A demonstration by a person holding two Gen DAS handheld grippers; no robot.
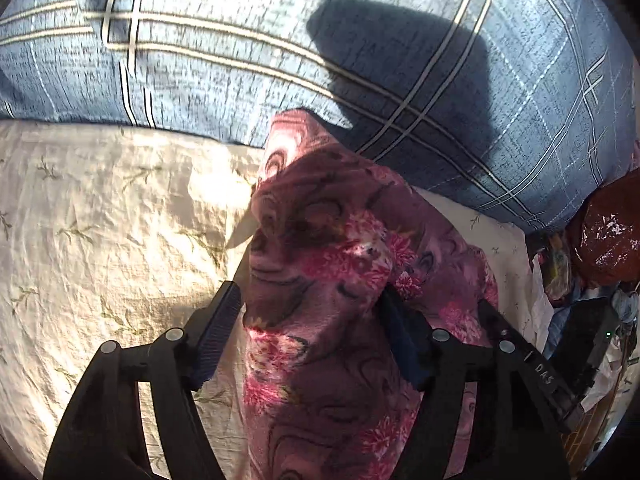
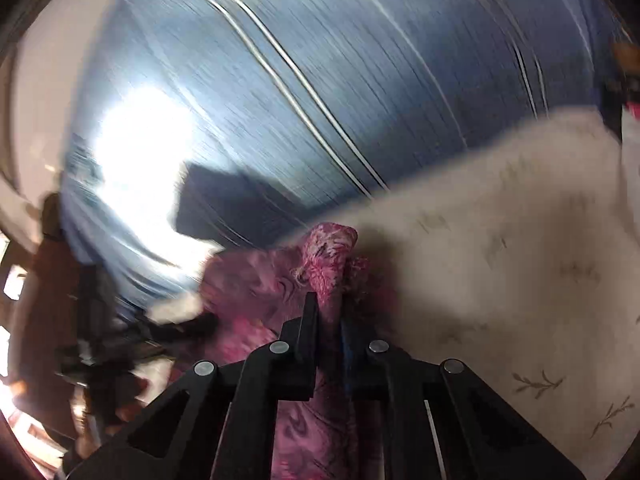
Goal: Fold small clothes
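- Pink floral garment: bunched and draped, lying on the cream leaf-print sheet, its far tip at 12 o'clock reaching the blue plaid pillow.
- My left gripper: jaws stand wide apart, one finger at 9 o'clock and one at 3 o'clock of the garment; cloth fills the gap and hides part of the right finger. I cannot tell whether either pad touches it.
- My right gripper: jaws drawn close, clamped on a raised fold of the garment, which sticks up at 12 o'clock of the fingertips.
- Right wrist view is blurred; sheet sits at 3 o'clock, pillow at 12.
- Dark clutter at 3 o'clock in the left view, not identifiable.
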